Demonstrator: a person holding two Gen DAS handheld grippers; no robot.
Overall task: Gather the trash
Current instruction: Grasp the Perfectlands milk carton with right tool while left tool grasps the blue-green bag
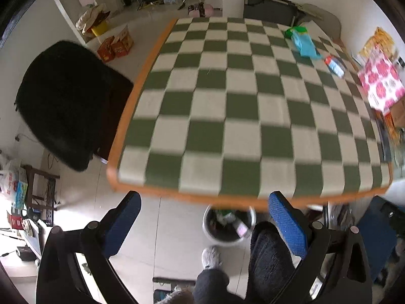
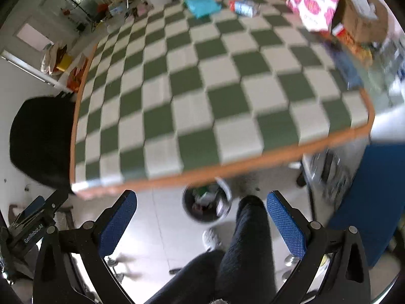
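Note:
Both grippers hang above the near edge of a green-and-white checkered table [image 1: 227, 106] [image 2: 202, 96]. My left gripper [image 1: 202, 202] is open and holds nothing; so is my right gripper [image 2: 201, 201]. Below the table edge stands a round trash bin [image 1: 229, 224] [image 2: 206, 204] on the floor, with several pieces of rubbish inside. At the far right of the table lie a blue-green plastic bag [image 1: 302, 41] [image 2: 201, 3] and a small red-white-blue wrapper [image 1: 334, 65] [image 2: 244, 6].
A black chair [image 1: 65, 101] [image 2: 40, 136] stands left of the table. A pink-flowered box [image 1: 382, 83] [image 2: 315, 0] and cartons crowd the right side. A person's dark-trousered legs [image 2: 240, 248] and grey slipper [image 1: 211, 257] are beside the bin. A blue panel [image 2: 374, 195] stands at right.

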